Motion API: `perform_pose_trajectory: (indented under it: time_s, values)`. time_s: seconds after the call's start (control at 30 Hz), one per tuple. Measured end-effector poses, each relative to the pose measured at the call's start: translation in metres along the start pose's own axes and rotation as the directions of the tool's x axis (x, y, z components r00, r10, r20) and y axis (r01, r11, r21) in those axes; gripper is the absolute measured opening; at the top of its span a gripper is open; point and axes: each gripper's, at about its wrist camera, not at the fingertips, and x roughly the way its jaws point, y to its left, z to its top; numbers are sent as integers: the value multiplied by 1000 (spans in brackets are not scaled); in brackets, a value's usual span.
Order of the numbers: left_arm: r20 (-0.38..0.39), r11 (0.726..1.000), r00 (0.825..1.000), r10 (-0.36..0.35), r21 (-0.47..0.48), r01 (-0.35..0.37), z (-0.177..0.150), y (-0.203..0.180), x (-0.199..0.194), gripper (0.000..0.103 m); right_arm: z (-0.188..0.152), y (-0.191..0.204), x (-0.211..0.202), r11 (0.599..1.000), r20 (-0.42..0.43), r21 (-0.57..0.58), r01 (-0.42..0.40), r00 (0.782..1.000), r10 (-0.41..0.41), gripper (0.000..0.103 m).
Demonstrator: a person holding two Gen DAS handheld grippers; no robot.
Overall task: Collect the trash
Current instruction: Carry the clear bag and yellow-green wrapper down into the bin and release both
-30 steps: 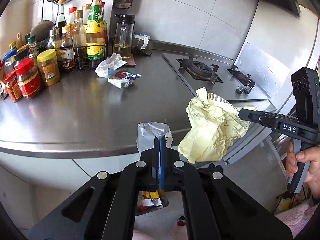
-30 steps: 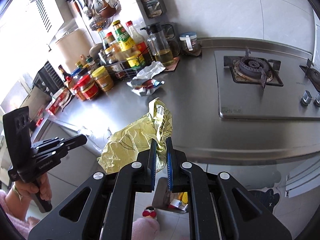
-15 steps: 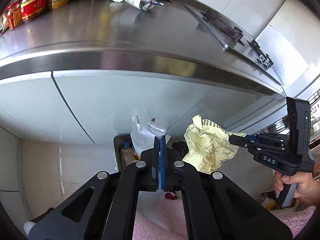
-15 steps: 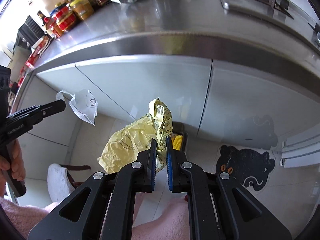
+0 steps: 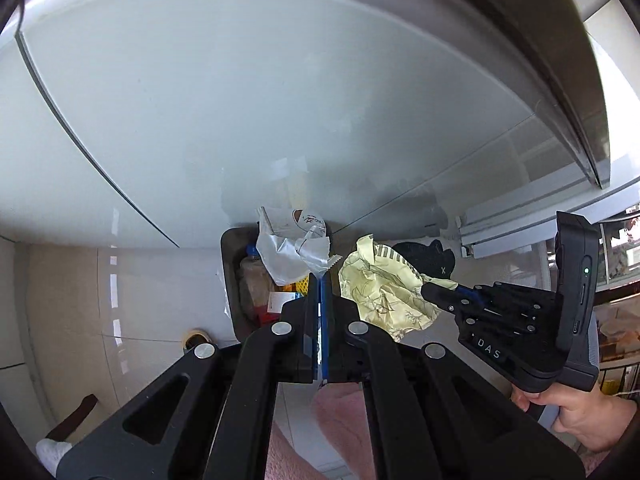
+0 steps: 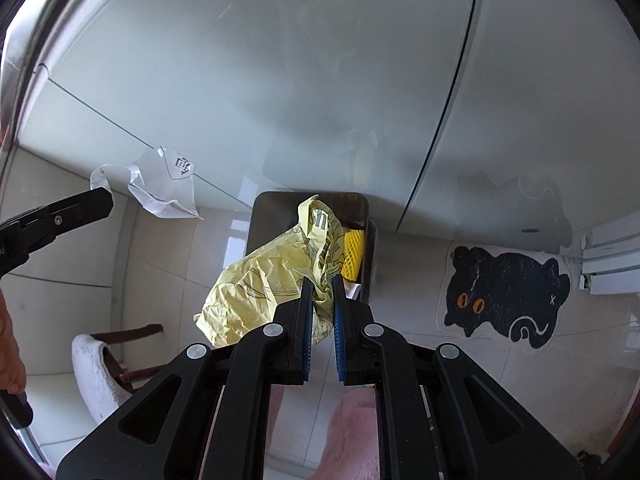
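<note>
My left gripper (image 5: 320, 280) is shut on a crumpled white wrapper (image 5: 292, 252) and holds it above a dark trash bin (image 5: 231, 280) on the floor. The wrapper (image 6: 160, 184) also shows in the right wrist view, hanging from the left gripper's fingertips (image 6: 92, 204). My right gripper (image 6: 322, 284) is shut on a crumpled yellow wrapper (image 6: 264, 284) and holds it over the same bin (image 6: 276, 208), which has trash inside. The yellow wrapper (image 5: 384, 288) also shows in the left wrist view, held by the right gripper (image 5: 428, 290).
Pale cabinet doors (image 5: 240, 100) rise behind the bin under the steel counter edge (image 5: 576, 80). A black cat mat (image 6: 508, 292) lies on the tiled floor to the right. A white slipper (image 6: 96, 368) and pink slippers (image 6: 352, 436) are close below.
Both grippers have come down from counter height to just above the bin, each still holding its wrapper. The counter top has left both views.
</note>
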Motion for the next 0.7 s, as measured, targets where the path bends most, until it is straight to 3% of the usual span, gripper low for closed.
perform_pose_trajectory:
  time_s: [0.4,0.63,0.67,0.7]
  values:
    - [-109,1000,994,-12,-20,10,0,27,89,0,11,8,77,1000,-61,-9,-16,998,15,11]
    - [-141,1000,990,-8,-26,5,7,31,101,2,15,6,93,999,-83,36,-11,996,13,18]
    - [-144,1000,990,-7,-30,3,9,32,101,3,15,8,93,999,-86,47,-15,996,19,37]
    - [-147,999,989,-9,-34,4,10,32,100,9,15,7,93,998,-85,59,-21,996,26,68]
